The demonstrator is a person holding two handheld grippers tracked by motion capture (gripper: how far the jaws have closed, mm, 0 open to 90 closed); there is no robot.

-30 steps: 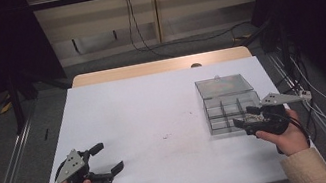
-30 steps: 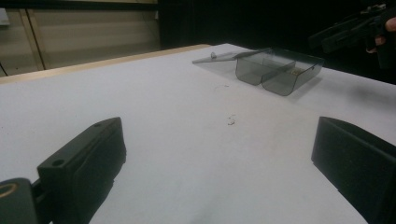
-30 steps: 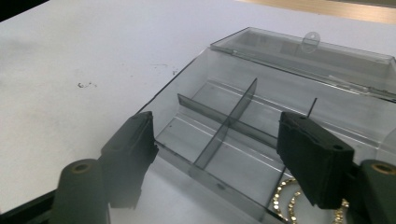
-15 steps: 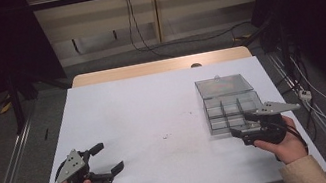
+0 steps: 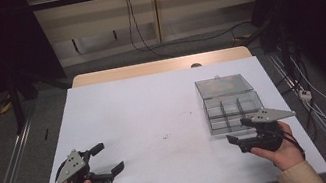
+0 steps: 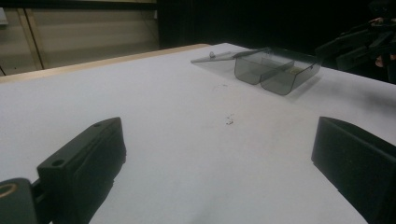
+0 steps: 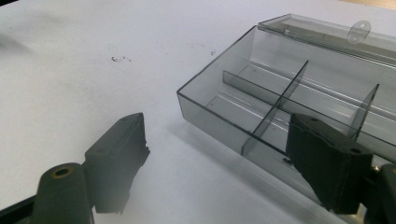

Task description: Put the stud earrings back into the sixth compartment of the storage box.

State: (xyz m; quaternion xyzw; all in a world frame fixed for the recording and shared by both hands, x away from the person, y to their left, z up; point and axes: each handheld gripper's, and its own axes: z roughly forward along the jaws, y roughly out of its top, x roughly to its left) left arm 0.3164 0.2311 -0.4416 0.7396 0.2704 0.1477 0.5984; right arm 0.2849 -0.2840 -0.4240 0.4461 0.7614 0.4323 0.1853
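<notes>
One clear plastic box [image 5: 233, 109] sits on the right half of the white table [image 5: 156, 123], near its right edge, lid [image 5: 223, 85] folded open flat on the far side. Its long axis runs left to right, and dividers split it into several compartments. The table's middle and left are bare, wide room to move. There are two grippers. The right gripper [image 5: 241, 131] is just beside the box's near wall; its jaws have just been opening and grasp nothing. The left gripper [image 5: 106, 157] rests near the front-left edge, jaws spread, empty.
</notes>
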